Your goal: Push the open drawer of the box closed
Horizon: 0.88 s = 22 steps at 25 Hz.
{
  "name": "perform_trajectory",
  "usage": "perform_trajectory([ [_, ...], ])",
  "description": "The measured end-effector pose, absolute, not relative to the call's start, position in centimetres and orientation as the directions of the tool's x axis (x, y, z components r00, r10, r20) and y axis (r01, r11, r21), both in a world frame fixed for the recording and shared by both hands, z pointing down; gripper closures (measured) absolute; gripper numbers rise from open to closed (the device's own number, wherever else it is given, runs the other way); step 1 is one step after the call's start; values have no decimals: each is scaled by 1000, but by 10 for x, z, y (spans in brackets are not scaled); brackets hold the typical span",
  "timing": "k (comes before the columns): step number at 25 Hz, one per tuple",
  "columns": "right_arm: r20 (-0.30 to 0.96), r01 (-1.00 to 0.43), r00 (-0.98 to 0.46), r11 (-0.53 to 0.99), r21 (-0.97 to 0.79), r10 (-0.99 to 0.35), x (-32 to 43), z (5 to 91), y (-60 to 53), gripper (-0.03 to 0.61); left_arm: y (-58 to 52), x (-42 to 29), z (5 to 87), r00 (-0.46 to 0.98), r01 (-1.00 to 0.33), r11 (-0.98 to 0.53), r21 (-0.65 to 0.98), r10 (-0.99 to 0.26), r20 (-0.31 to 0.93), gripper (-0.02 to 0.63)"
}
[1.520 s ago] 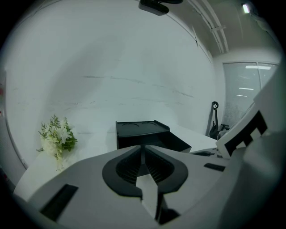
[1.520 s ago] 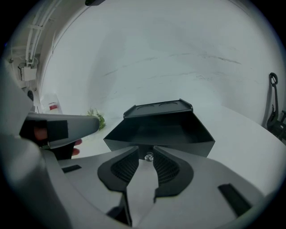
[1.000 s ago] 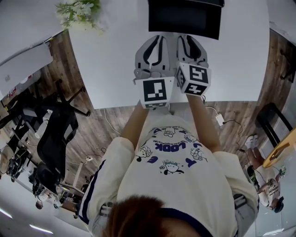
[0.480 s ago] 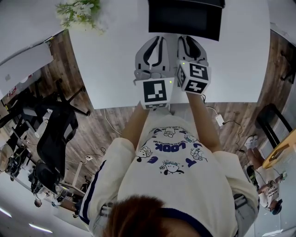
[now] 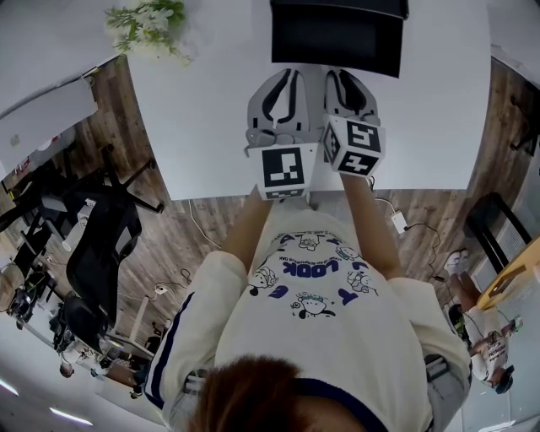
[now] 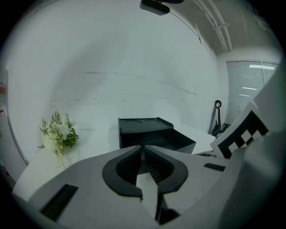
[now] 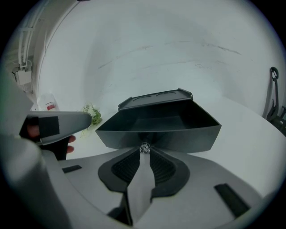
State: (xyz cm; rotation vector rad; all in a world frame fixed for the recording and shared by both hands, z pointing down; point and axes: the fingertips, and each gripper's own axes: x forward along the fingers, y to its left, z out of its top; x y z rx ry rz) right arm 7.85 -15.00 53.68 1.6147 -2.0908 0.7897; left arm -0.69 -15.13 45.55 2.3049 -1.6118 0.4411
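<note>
Forearms [image 5: 245,226] reach out from my white printed shirt [image 5: 325,325], each hand carrying a gripper over the near part of the white table [image 5: 198,118]. My left gripper [image 5: 285,78] sits just beside the right one, its jaws pressed together tip to tip and aimed at the box. My right gripper [image 5: 340,76] also has its jaws together, their tips right at the small shiny knob [image 7: 144,148] on the drawer front; I cannot tell whether they touch it. Past the knob, the black drawer [image 7: 158,127] stands pulled out toward me from the black box [image 5: 337,34]. Off to the far left lies a bunch of white flowers [image 5: 148,21].
</note>
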Motion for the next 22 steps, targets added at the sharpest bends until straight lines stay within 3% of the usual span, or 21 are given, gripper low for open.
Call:
perform_trajectory([
  [22, 605, -963, -267, 184, -196, -750, 85, 533, -183, 495, -173, -6, 449, 305, -950, -308, 61, -862, 406, 578],
])
